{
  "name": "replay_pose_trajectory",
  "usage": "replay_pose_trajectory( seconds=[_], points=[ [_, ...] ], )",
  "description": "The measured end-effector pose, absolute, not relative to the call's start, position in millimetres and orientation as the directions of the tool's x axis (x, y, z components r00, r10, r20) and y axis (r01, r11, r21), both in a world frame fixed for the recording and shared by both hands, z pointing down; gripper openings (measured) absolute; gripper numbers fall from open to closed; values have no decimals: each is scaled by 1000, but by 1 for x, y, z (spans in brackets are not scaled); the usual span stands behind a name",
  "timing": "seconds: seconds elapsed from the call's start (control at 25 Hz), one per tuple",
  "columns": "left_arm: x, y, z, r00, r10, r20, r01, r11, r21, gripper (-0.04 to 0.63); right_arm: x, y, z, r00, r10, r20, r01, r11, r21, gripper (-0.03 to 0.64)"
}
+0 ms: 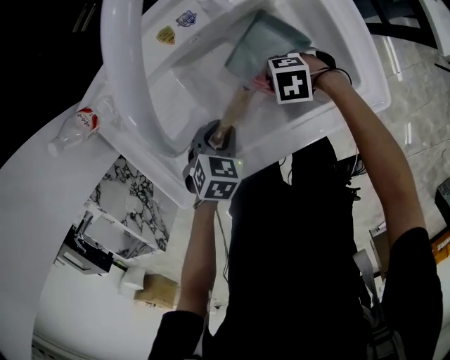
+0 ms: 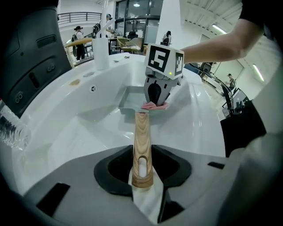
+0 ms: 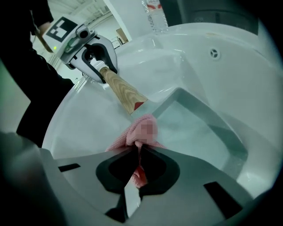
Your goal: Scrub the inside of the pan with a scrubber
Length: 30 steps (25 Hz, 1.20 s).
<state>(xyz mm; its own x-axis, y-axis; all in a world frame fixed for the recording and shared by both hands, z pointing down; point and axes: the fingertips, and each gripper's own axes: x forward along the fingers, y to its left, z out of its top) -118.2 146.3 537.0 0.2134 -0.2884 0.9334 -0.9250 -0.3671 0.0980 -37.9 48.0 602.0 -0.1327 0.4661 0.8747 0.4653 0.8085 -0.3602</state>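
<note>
Over white basin [image 2: 79,110], pan [image 1: 264,42] handle [image 2: 142,137] points at left tool [image 2: 142,176] gripping it; right tool [image 3: 137,163] pinches scrubber [image 3: 128,137].

We are seeing bright, even indoor light; ceiling lamps [image 2: 136,5] are glowing at the top of the left gripper view; the white sink [image 2: 88,110] is glaring softly; the pan [image 2: 130,98] is casting a faint shadow leftward; edges are bending, corners darkening.
</note>
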Motion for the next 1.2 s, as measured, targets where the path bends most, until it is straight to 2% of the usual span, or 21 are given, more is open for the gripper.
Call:
replay_pose_trajectory(
  seconds=[0.32, 0.48, 0.68, 0.88, 1.12, 1.2],
  points=[
    [-119, 149, 539, 192, -268, 944, -926, -368, 84, 149, -33, 60, 604, -18, 573, 819, 368, 766, -527, 35],
    [-118, 150, 541, 183, -230, 956, -928, -361, 91, 149, -31, 61, 604, 15, 564, 826, 313, 782, -540, 35],
    [-116, 150, 542, 178, -191, 965, -926, -366, 98, 149, -15, 67, 607, 115, 552, 826, 302, 772, -559, 35],
    [-116, 150, 543, 176, -183, 967, -924, -369, 98, 149, -6, 43, 618, 154, 441, 884, 318, 825, -467, 35],
    [-116, 150, 544, 163, -177, 971, -928, -362, 89, 149, 17, 2, 631, 206, 314, 927, 235, 904, -358, 35],
    [-116, 149, 544, 160, -177, 971, -929, -361, 88, 149, 29, -16, 637, 241, 231, 943, 226, 931, -286, 35]
  ],
)
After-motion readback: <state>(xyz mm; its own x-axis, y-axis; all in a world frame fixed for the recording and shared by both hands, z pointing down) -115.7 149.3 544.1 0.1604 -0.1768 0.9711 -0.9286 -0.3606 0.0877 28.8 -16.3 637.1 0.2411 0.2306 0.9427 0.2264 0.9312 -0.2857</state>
